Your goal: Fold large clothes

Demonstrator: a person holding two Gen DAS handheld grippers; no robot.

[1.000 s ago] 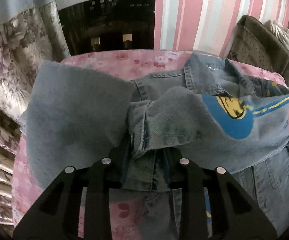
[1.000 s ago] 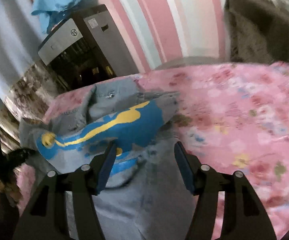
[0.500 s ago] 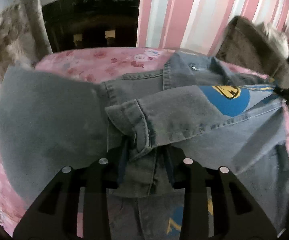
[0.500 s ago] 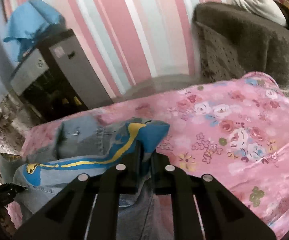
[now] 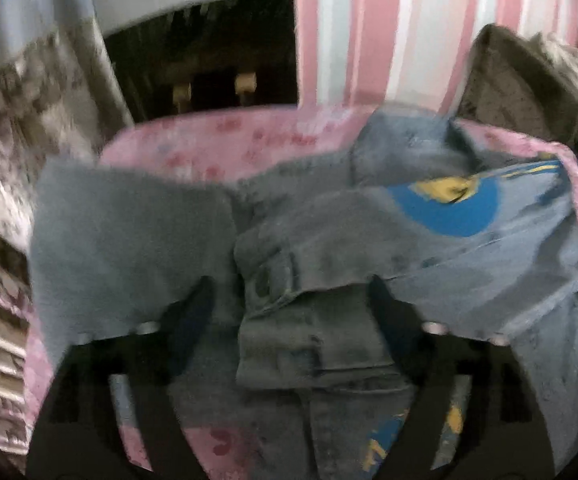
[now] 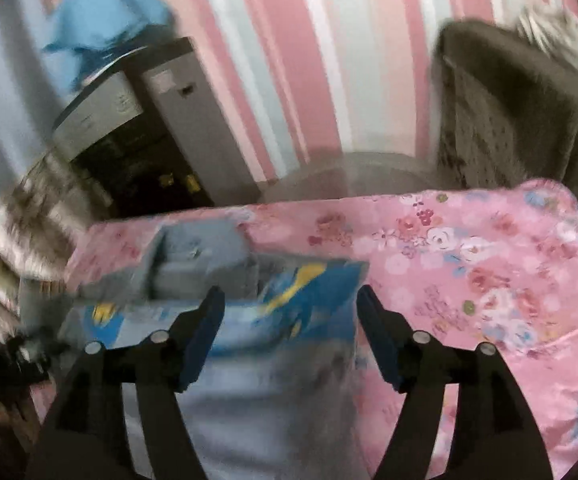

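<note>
This is a home, likely a bedroom or living room. Ahead of the fingers rises pink-and-white striped wallpaper [image 6: 289, 60]. A pink floral bedsheet [image 6: 469, 260] covers the surface below. Ahead to the left stands a water dispenser [image 6: 141, 132]; a grey upholstered chair [image 6: 509, 120] sits ahead right, and floral curtains [image 5: 21, 112] hang left.

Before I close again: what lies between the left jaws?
In the left wrist view, the denim jacket, its buttoned cuff, lies between the open left gripper jaws.

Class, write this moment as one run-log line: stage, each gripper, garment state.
stage: sleeve folded in | left gripper: open | right gripper: open | denim jacket: lying on pink floral cover
</note>
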